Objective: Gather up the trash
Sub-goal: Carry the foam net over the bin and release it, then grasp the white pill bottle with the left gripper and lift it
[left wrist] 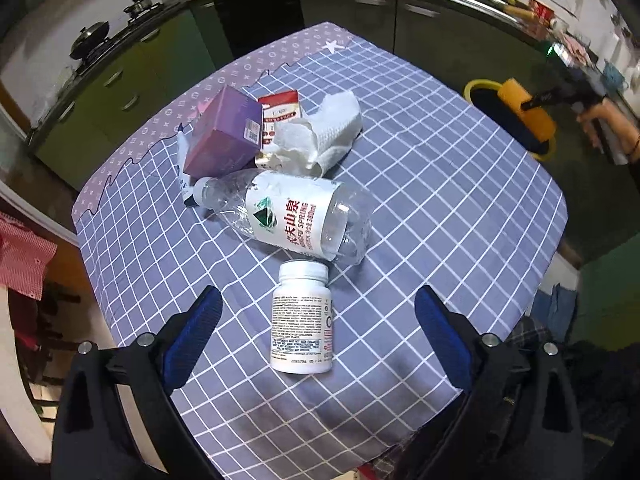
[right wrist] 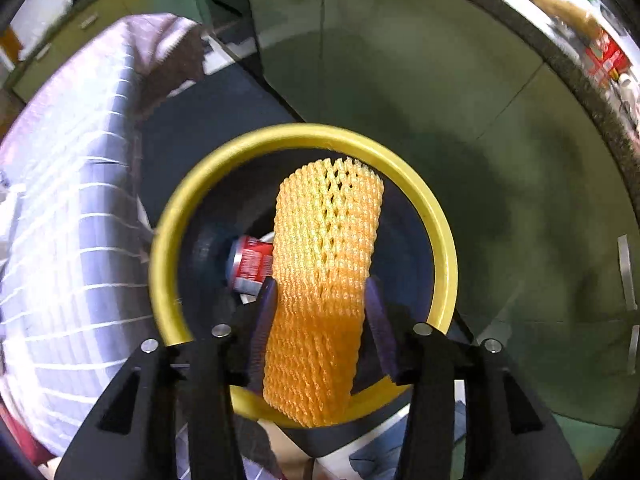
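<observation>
One soft, very light foam net [right wrist: 320, 280], pinched at its sides by the right gripper [right wrist: 320, 296] above the yellow bin [right wrist: 438, 220], probably squashes easily, while the left gripper [left wrist: 318, 312] hangs spread over the white pill bottle [left wrist: 302, 320].

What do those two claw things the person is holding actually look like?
Both match: the left gripper and right gripper each have a black plastic frame with triangular cut-outs, silver round bolt heads, and two fingers faced with ribbed blue pads. No cables show. The person's forearm is bare.
</observation>
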### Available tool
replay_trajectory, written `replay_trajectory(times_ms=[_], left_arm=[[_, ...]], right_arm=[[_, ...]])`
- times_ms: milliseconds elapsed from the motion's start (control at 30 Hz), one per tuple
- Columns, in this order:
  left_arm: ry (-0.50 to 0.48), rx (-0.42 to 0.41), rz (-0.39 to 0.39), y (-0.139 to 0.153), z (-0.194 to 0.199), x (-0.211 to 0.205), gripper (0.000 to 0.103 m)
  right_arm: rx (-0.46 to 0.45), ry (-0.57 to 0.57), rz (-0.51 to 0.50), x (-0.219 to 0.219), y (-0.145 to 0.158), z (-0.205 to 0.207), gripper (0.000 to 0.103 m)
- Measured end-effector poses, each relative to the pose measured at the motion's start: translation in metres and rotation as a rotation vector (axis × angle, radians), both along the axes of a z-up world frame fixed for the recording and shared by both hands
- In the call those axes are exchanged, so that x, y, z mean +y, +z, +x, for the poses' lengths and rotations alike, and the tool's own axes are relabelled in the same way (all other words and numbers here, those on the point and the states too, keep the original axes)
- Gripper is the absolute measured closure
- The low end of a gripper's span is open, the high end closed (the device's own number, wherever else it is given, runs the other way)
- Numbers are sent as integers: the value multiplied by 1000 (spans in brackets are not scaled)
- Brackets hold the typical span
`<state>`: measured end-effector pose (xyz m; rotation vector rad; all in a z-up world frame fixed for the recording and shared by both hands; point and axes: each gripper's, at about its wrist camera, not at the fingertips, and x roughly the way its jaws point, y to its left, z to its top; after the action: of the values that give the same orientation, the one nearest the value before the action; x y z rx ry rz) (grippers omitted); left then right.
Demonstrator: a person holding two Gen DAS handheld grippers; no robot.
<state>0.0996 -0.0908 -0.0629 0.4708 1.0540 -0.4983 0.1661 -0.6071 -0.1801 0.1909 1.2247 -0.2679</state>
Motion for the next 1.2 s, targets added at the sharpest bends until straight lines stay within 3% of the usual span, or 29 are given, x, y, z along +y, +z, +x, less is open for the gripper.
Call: replay_trajectory(times_ms=[133,333,567,933,967,1200], left_arm=[[4,23,19,-11,8,3,11],[9,37,16,-17,9,7,11],[-7,41,25,-20,10,4,10],[-50,111,105,-54,29,-8,10],[-58,122,114,-58,29,-8,12],[-64,199,145,-75,29,-8,47]], right_arm=[[-5,15,-42,10,12,-1,49],[26,9,-63,8,-3,10,45],[-23,-4,11,2,6,-1,44],[-65,69,28,32,29,-11,42],[-65,77,28,36,30,-12,42],[-72,123,27,57,37,-10,42]])
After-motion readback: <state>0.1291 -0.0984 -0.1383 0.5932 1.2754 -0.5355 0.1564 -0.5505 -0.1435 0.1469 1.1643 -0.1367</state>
